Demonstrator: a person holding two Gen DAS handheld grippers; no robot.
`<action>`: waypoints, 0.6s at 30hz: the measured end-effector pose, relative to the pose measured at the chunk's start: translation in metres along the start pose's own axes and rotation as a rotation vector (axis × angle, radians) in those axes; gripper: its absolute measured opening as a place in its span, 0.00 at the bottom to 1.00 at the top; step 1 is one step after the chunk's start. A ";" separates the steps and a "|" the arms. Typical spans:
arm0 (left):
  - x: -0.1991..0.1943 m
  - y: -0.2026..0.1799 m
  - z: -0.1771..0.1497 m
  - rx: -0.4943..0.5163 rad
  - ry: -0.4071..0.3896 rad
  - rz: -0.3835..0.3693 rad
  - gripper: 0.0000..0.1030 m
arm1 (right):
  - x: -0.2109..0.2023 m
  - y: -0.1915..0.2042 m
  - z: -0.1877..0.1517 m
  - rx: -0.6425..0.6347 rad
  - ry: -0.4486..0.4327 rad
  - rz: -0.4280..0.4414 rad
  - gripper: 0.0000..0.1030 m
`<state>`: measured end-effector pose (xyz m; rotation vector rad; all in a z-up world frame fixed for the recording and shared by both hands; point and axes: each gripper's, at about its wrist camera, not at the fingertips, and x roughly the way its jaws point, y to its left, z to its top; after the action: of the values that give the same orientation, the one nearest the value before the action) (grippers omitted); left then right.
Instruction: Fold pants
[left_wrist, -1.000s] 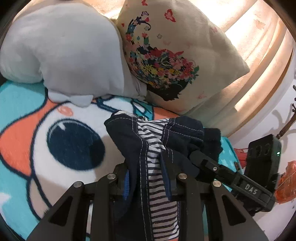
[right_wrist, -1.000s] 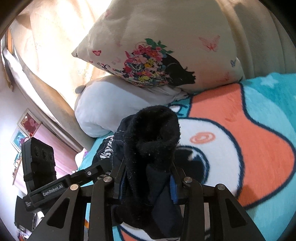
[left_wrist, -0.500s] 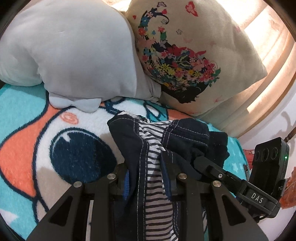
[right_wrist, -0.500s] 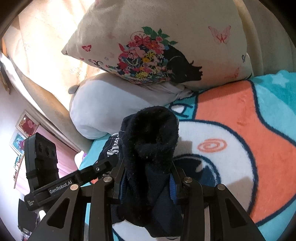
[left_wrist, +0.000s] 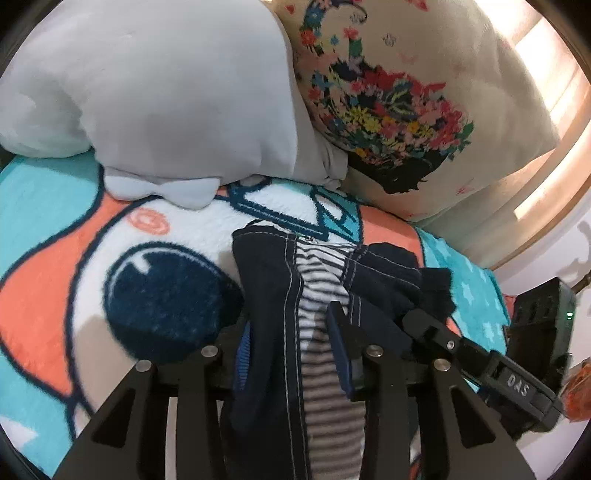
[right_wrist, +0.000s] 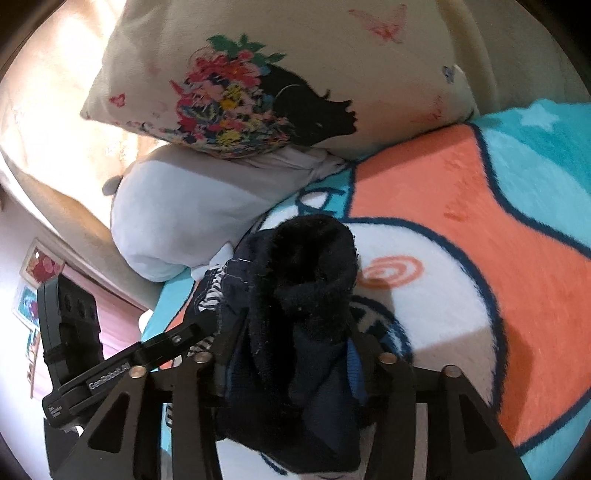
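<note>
Bedroom scene: bed spread with a cartoon blanket in teal, orange and white, grey pillow and floral cushion propped at the far end. Dark pants with striped lining lying bunched on the blanket, fabric running between the jaws of both tools. Left gripper just been opening, cloth between its jaws but right pad clear of it; right gripper likewise just been opening, dark fleecy cuff loose between its jaws. Probably laying down and letting go of a fold. Next: backing out without dragging cloth, then smoothing. Pillow and cushion close ahead, crowding the far side.
</note>
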<state>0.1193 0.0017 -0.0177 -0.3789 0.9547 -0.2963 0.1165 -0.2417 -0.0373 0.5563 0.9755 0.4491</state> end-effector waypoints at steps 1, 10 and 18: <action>-0.008 0.001 -0.001 -0.004 -0.012 -0.006 0.40 | -0.005 0.000 0.000 0.004 -0.011 -0.003 0.54; -0.044 0.003 -0.019 -0.029 -0.084 -0.033 0.52 | -0.063 0.025 0.016 -0.066 -0.189 0.036 0.58; -0.015 -0.012 -0.039 0.028 0.002 0.000 0.52 | -0.017 0.027 0.019 0.003 -0.041 0.248 0.57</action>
<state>0.0781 -0.0103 -0.0215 -0.3533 0.9520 -0.3100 0.1220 -0.2357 -0.0012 0.6900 0.8715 0.6555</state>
